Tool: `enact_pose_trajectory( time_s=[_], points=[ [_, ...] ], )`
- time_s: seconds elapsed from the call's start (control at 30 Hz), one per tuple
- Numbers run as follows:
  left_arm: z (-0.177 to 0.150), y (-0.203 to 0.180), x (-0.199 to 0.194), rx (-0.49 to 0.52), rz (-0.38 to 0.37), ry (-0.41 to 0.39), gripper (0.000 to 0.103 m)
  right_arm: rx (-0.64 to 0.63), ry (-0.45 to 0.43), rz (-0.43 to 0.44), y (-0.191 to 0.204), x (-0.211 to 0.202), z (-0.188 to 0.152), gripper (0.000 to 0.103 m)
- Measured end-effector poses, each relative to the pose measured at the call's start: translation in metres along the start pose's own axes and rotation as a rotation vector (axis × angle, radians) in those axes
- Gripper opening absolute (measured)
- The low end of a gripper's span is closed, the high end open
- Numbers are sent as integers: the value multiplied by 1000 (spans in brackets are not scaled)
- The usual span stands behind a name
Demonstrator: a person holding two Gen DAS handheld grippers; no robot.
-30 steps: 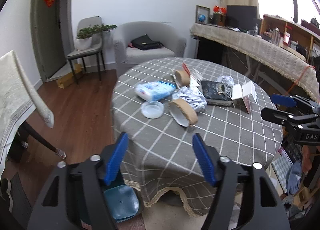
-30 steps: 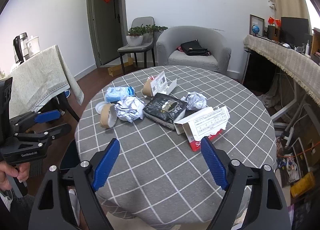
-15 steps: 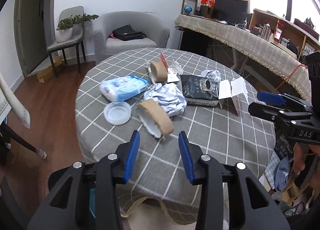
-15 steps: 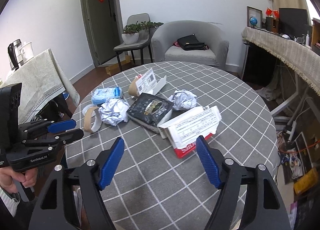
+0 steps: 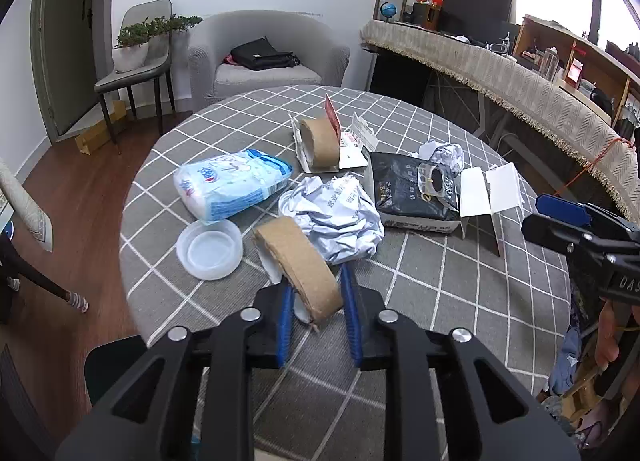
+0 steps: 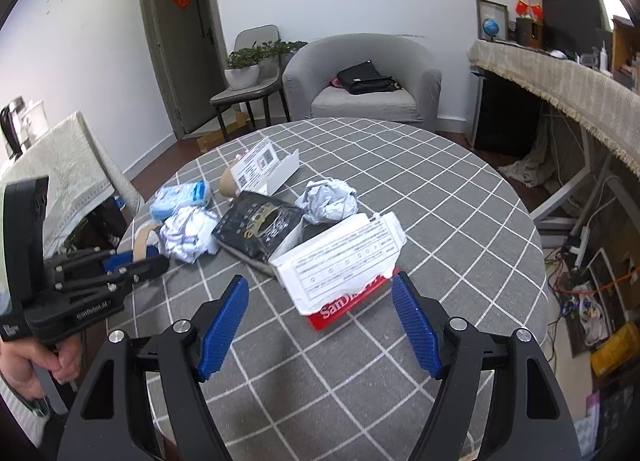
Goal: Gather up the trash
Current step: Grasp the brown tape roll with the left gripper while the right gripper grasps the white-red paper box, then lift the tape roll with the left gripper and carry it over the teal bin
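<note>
My left gripper (image 5: 318,301) is shut on a brown cardboard tape roll (image 5: 298,261) at the near left of the round table (image 5: 460,301). Behind it lie a crumpled foil wad (image 5: 334,217), a clear plastic lid (image 5: 210,249), a blue-white tissue pack (image 5: 232,181), a second tape roll (image 5: 318,141), a black pouch (image 5: 412,193) and a paper ball (image 5: 444,153). My right gripper (image 6: 320,317) is open and empty, just in front of a torn white and red box (image 6: 340,265). In the right wrist view the left gripper (image 6: 136,261) holds the roll (image 6: 142,241).
A grey armchair (image 6: 364,77) with a black bag and a chair with a plant (image 6: 244,69) stand behind the table. A long cloth-covered desk (image 6: 560,89) runs along the right. Another covered table (image 6: 60,165) is at the left. Cables and clutter lie on the floor right.
My left gripper moved forward and closed on the near tape roll. My right gripper moved closer to the white and red box and stays open.
</note>
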State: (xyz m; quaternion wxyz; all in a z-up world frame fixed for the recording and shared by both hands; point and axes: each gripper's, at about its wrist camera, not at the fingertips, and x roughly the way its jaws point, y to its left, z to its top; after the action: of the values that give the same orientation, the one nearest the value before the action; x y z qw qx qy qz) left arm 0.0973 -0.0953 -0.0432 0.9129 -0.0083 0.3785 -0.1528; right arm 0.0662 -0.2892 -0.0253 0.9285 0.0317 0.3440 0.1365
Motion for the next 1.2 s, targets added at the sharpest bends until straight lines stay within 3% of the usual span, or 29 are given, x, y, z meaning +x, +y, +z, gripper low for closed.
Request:
enact_pose_trajectory(
  time_s=[0.53, 0.87, 1.2],
  points=[
    [-4, 6, -2, 39, -43, 2, 17, 340, 37, 92, -36, 32, 10, 80],
    [-5, 8, -12, 40, -80, -8, 17, 330, 18, 57, -25, 30, 19, 40],
    [0, 21, -27, 19, -87, -39, 17, 275, -21, 52, -14, 7, 29, 31]
  ],
)
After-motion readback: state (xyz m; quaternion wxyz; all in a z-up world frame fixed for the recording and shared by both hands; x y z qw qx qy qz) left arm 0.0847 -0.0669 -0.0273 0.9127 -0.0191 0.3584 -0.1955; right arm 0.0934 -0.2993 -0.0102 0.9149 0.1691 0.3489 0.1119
